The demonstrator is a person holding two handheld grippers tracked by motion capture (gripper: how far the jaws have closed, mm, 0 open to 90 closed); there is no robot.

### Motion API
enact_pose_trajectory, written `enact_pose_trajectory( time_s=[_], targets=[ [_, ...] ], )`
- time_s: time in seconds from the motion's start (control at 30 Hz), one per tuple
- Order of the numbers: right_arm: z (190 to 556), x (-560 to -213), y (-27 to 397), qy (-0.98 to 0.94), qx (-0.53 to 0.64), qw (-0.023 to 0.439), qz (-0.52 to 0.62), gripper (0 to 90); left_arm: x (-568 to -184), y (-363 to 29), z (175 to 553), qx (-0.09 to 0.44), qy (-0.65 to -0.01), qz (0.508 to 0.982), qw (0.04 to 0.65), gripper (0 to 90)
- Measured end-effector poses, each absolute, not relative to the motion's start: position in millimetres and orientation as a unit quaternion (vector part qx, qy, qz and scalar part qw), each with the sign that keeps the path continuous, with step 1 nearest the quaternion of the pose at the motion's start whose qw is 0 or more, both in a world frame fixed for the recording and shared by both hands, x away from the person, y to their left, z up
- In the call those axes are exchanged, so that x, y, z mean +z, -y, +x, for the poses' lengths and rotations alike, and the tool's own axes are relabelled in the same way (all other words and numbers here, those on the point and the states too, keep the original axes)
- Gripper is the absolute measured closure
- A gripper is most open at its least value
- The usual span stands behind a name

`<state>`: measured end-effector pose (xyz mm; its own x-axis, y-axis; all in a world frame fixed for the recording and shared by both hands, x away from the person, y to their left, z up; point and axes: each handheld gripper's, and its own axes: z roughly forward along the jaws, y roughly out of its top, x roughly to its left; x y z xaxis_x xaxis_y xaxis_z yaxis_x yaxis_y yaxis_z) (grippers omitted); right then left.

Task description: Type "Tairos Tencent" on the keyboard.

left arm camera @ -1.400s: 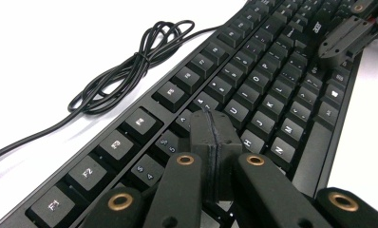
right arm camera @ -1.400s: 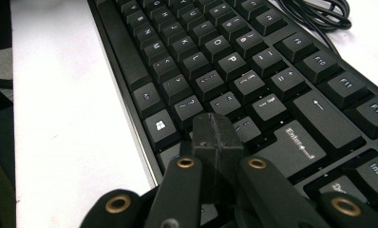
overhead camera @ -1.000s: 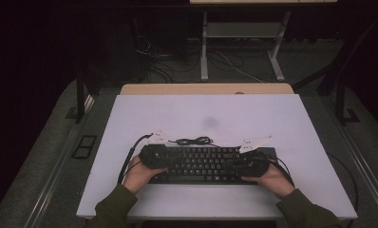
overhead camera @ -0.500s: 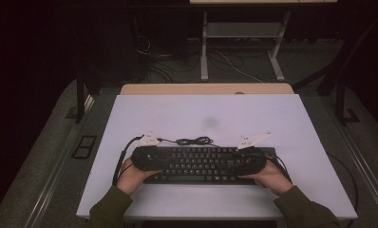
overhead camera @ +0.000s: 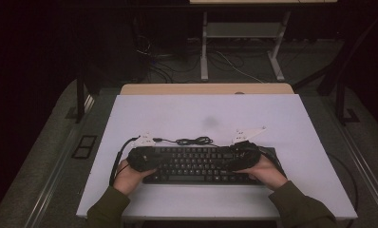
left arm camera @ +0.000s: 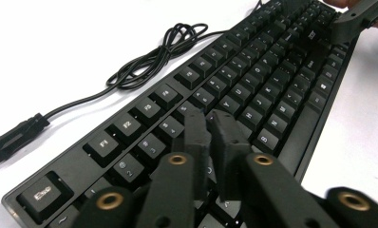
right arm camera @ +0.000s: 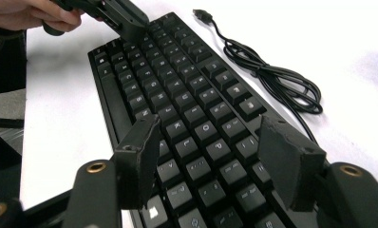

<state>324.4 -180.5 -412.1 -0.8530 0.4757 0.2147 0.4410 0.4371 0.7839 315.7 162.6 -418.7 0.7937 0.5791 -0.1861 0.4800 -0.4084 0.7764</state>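
Here the keyboard is lying near the table's near edge, long axis running left to right; the left gripper, jaws together, and the right gripper, jaws just opening and empty, are hovering over opposite ends.

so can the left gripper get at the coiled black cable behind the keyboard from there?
Probably yes. The left gripper sits shut over the black keyboard's left end, and the coiled black cable lies just beyond on bare white table, nothing between. Jaws would need opening first.
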Motion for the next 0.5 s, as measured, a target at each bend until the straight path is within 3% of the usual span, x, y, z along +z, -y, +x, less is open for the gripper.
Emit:
enact_pose_trajectory(
  time_s=[0.5],
  targets=[
    [331.6, -411.8, 166.4, -0.845, 0.463, 0.016, 0.266, 36.7, -426.4, -162.4, 323.4, 0.060, -0.323, 0.842, 0.427, 89.4]
  ],
)
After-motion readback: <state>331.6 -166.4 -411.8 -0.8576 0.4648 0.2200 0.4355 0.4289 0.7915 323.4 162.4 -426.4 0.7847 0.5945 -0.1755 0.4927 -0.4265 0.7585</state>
